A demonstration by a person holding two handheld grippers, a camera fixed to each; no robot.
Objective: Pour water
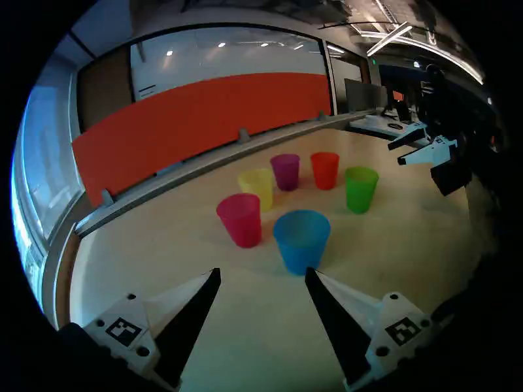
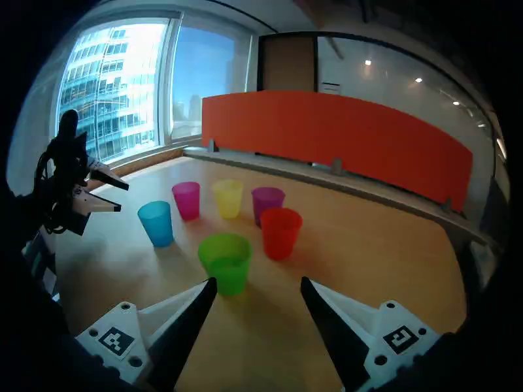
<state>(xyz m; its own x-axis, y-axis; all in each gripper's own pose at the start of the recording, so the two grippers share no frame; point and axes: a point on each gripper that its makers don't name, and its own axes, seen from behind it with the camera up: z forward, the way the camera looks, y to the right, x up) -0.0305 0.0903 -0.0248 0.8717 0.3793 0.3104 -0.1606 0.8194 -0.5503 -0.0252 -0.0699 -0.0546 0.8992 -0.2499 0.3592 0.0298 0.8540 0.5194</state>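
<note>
Several plastic cups stand upright in a loose ring on the wooden table (image 1: pixel 405 242). In the left gripper view the blue cup (image 1: pixel 301 240) is nearest, just ahead of my open left gripper (image 1: pixel 261 274), with the pink cup (image 1: pixel 240 219), yellow cup (image 1: pixel 257 187), purple cup (image 1: pixel 286 171), red cup (image 1: pixel 325 170) and green cup (image 1: pixel 361 188) behind it. In the right gripper view the green cup (image 2: pixel 226 262) sits right before my open right gripper (image 2: pixel 256 282), with the red cup (image 2: pixel 280 232) beside it. Neither gripper holds anything.
An orange partition (image 1: pixel 196 121) runs along the table's far edge, with a grey rail under it. The right gripper (image 1: pixel 421 150) hangs far right in the left gripper view; the left gripper (image 2: pixel 98 189) hangs at far left in the right gripper view. Windows (image 2: pixel 118 98) lie beyond.
</note>
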